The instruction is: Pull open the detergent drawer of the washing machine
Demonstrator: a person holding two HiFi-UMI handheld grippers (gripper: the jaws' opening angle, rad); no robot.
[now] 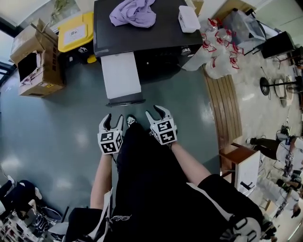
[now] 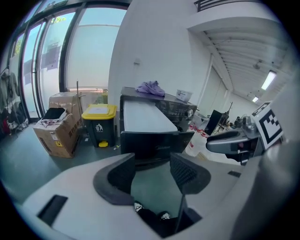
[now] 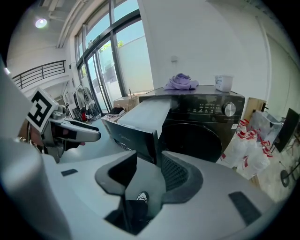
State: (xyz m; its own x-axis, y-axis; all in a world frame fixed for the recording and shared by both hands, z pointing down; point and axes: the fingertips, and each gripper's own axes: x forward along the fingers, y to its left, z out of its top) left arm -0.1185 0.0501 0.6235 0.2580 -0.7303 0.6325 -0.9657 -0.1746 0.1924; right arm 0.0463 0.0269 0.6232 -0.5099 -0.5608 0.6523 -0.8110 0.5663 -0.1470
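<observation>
The black washing machine point(image 1: 142, 33) stands at the top of the head view. Its detergent drawer point(image 1: 121, 75) sticks far out towards me, a long white tray ending in a dark front panel point(image 1: 125, 100). My left gripper point(image 1: 114, 119) and right gripper point(image 1: 157, 113) hang side by side just short of that panel, close to my body, touching nothing. Both are open with only floor between the fingers. In the left gripper view the left gripper point(image 2: 152, 176) faces the drawer's front panel point(image 2: 154, 140). From the right gripper point(image 3: 147, 173) the drawer point(image 3: 140, 115) and the machine's door point(image 3: 192, 138) show beyond the jaws.
A purple cloth point(image 1: 133, 12) and a white box point(image 1: 189, 19) lie on top of the machine. A yellow bin point(image 1: 75, 32) and a cardboard box point(image 1: 35, 59) stand to its left. Plastic bags point(image 1: 215, 52) and a wooden bench point(image 1: 225, 104) are on the right.
</observation>
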